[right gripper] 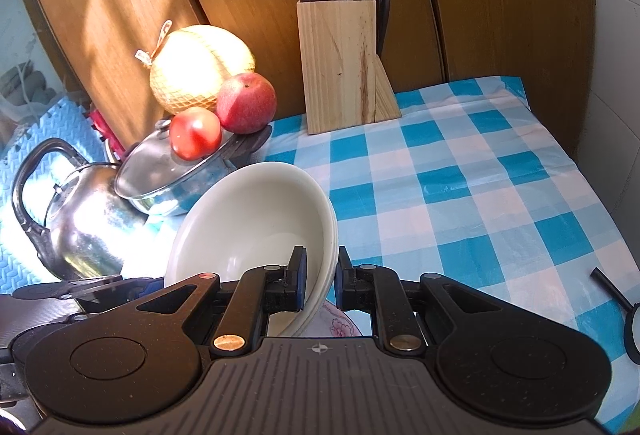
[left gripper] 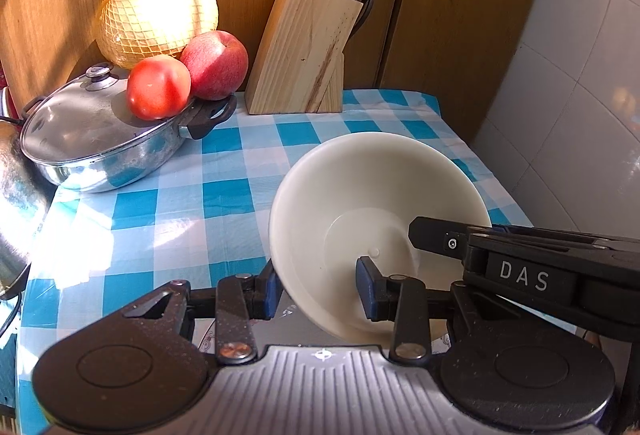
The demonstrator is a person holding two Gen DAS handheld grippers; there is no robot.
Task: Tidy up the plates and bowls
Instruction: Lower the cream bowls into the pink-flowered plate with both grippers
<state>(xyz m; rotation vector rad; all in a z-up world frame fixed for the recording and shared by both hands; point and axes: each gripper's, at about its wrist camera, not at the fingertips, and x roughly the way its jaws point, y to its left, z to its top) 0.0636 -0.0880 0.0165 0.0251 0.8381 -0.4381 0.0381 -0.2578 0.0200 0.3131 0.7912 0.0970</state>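
— What is the bowl (left gripper: 360, 191) like in my grippers?
— Smooth, matt cream, plastic or glazed; I cannot tell which.
— And the cloth (right gripper: 460, 203) on the desk?
— Glossy blue-and-white check, slightly creased, like oilcloth.
— At the back edge?
— A knife block (left gripper: 308, 51) of pale, unvarnished wood. At the left edge, a polished steel pot (left gripper: 104, 155) with a shiny lid, and a mirror-bright kettle (right gripper: 84, 227).
— My pads (left gripper: 366, 289)?
— Blue rubber on matt black plastic.
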